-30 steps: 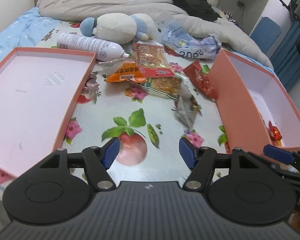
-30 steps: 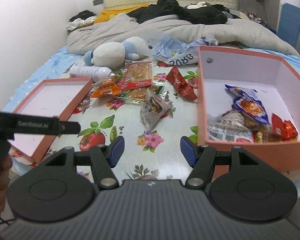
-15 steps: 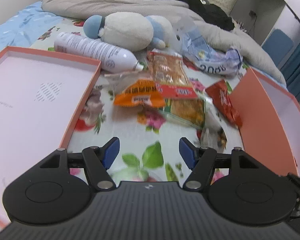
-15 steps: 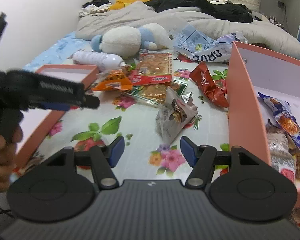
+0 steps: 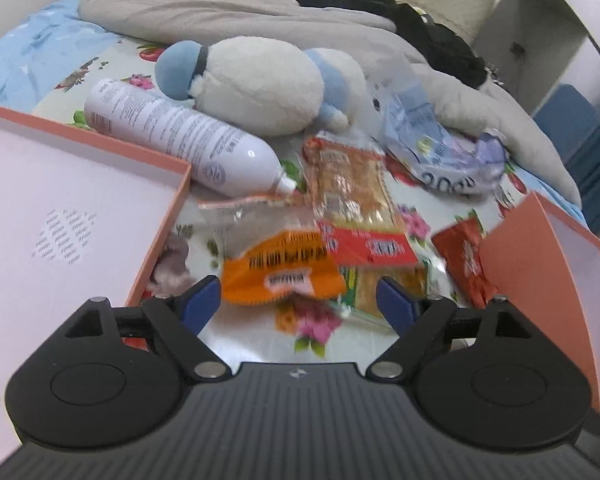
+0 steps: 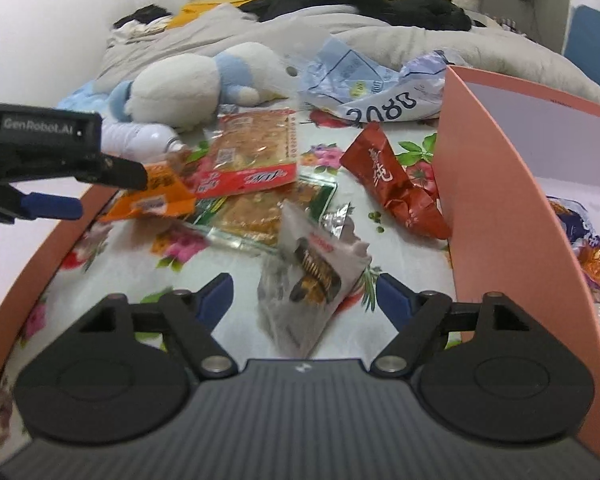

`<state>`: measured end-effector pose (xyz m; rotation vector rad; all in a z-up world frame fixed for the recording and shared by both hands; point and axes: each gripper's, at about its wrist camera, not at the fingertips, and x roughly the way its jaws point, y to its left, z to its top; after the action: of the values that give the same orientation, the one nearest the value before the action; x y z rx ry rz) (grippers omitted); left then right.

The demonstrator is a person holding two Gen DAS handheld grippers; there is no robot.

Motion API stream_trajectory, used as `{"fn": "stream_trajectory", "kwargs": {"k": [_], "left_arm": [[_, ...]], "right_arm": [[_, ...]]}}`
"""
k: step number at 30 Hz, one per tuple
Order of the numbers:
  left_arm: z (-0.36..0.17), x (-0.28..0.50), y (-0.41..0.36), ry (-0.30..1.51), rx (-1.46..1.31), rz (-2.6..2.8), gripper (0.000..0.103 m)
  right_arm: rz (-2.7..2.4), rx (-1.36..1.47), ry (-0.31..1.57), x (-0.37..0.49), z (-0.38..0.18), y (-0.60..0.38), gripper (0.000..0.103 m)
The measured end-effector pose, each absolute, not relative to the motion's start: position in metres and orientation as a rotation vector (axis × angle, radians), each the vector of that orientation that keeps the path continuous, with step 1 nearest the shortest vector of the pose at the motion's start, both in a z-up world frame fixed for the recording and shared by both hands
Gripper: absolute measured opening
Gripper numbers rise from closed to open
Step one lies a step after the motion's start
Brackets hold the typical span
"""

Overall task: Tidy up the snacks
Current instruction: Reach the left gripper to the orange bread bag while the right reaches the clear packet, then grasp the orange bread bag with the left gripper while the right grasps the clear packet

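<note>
1. Snacks lie scattered on a floral sheet (image 5: 260,344) between two orange boxes; the left gripper (image 5: 299,298) hangs wide open over them, its blue fingertips (image 5: 201,298) flanking an orange packet (image 5: 280,270) that sits just ahead, with nothing held.
2. Right gripper (image 6: 305,294), likewise spread and holding nothing, frames a silver-white pouch (image 6: 314,276) lying just in front of its tips.
3. Beyond the orange packet, a long red-and-clear packet (image 5: 352,200) overlaps a green-edged packet (image 6: 268,212) beneath it.
4. A crumpled red wrapper (image 6: 392,184) rests against the outer wall of the right box (image 6: 492,200), which already contains several snacks (image 6: 596,256), partly cut off at the frame edge.
5. The left box (image 5: 60,208), pale inside, sits beside the orange packet; a white bottle (image 5: 180,136) lies on its side just behind its far corner.
6. A white-and-blue plush toy (image 5: 260,84) lies behind the bottle, touching it.
7. A crumpled pale blue bag (image 6: 372,84) printed with dark digits sits beyond the packets, near a grey blanket (image 5: 220,4).
8. Seen from the right wrist, the left gripper reaches in from the left edge above the orange packet.
</note>
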<state>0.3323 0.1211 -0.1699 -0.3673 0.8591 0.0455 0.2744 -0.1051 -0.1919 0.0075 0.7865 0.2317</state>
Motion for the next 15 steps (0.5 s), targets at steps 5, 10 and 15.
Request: {"fn": "stream_trajectory", "kwargs": {"k": [5,10,15], "left_arm": [[-0.18,0.361,0.121,0.882,-0.395,0.097,0.088],[-0.19,0.38,0.127,0.911,-0.428,0.143,0.088],[-0.199,0.391,0.128,0.908,-0.413,0.178,0.086]], "right_arm": [[0.223,0.006,0.799,0.286,-0.199,-0.099,0.08],[0.211,-0.008,0.812,0.29,-0.204,-0.097,0.079],[0.21,0.033,0.839,0.297,-0.212,-0.101,0.071]]}}
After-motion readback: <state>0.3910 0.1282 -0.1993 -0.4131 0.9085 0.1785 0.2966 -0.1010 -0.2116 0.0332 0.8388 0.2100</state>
